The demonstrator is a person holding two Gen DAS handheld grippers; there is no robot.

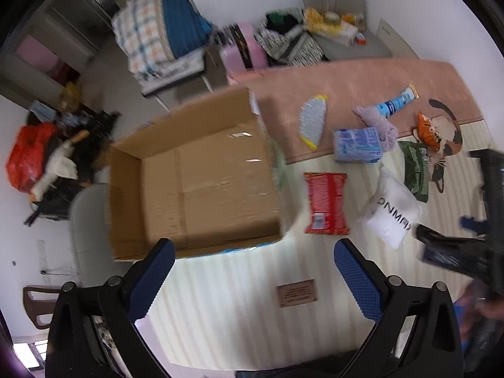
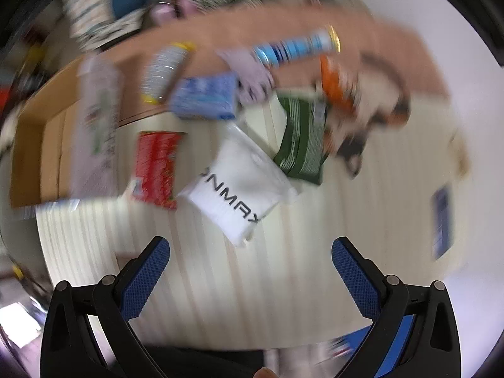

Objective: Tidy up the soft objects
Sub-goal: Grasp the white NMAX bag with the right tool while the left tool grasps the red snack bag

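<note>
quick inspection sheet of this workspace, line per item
surface: striped cream cloth with pink mat across the far side
job's things: open, empty cardboard box; red packet, white bag, green pouch, blue pack, lilac cloth, tube all lying outside it
clutter: small brown plaque
grippers: left gripper open, empty; right gripper open, empty
cables: nothing seen
surroundings: chairs piled with bags and bedding

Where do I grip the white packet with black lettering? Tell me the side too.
Take the white packet across its short width near the bottom edge closest to the right gripper, coming from above. It lies flat and tilted on the striped mat, with bare mat at that end.
</note>
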